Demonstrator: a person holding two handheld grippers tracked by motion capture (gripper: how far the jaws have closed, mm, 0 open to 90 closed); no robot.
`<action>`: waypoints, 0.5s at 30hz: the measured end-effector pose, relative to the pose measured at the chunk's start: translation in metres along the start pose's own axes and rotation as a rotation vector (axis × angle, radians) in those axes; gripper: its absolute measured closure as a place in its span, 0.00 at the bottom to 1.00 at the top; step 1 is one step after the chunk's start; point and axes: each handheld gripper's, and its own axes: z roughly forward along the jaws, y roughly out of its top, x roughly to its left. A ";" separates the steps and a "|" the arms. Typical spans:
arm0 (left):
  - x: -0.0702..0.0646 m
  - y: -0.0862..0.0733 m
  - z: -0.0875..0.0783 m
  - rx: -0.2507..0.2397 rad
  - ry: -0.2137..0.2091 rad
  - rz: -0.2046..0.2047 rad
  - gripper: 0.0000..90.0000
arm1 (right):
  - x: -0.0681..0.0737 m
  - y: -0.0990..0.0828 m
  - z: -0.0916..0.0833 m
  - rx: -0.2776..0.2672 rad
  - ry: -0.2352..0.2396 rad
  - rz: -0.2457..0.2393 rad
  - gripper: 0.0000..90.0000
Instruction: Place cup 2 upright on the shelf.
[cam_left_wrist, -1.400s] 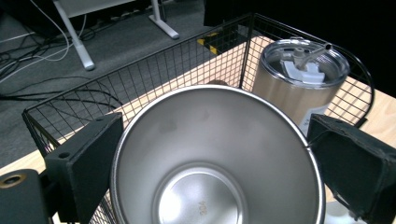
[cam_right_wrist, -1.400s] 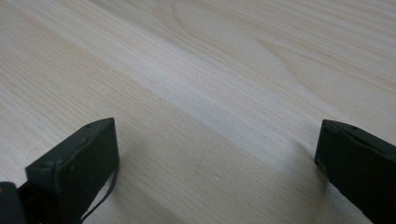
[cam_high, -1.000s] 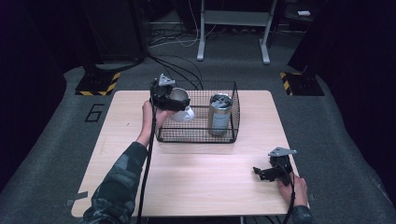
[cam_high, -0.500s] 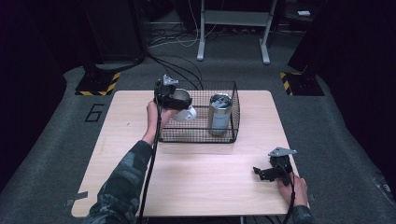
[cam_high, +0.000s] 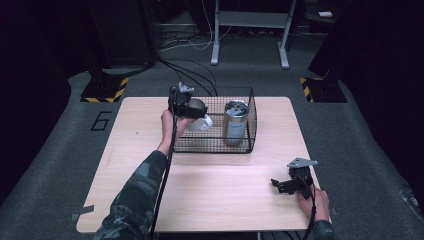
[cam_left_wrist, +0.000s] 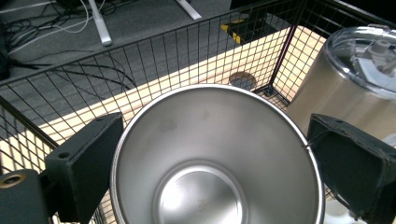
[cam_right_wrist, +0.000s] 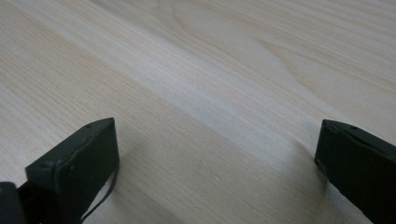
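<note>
While hanging over the near-left corner of the wire basket (cam_high: 220, 145), left gripper (cam_high: 192, 111) clamping a steel cup (cam_left_wrist: 217, 158) between both jaws, pads pressing on the rim from either side, opening roughly half of full spread. Cup tilting mouth-first toward the gripper's camera, shiny bare inside showing in the left gripper view; in the high view, sitting at the basket's left end, above the mesh floor, white underside (cam_high: 201, 123) pointing into the basket. Whether touching the mesh: cannot tell.

Standing upright in the basket's right half, a steel tumbler (cam_high: 235, 121) with a clear lid (cam_left_wrist: 369, 56), just beside the held cup, not touching as far as visible.

Right gripper (cam_high: 285, 185) resting low on the wooden table (cam_high: 210, 195) near the front-right corner, well apart from the basket. Jaws standing wide open in the right gripper view, gripping nothing, bare wood grain (cam_right_wrist: 215, 121) lying between them.

Sleeve (cam_high: 135, 200) of the left arm reaching in from the bottom edge.
</note>
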 end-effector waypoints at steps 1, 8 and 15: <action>0.000 -0.001 0.001 -0.001 -0.002 0.000 0.07 | 0.000 0.000 0.000 0.001 0.000 0.004 0.00; -0.002 -0.002 0.009 0.025 -0.003 0.004 0.07 | 0.000 0.000 0.000 0.000 0.000 0.002 0.00; -0.002 -0.006 0.017 0.057 -0.002 0.006 0.07 | 0.000 0.000 0.000 0.001 0.000 0.003 0.00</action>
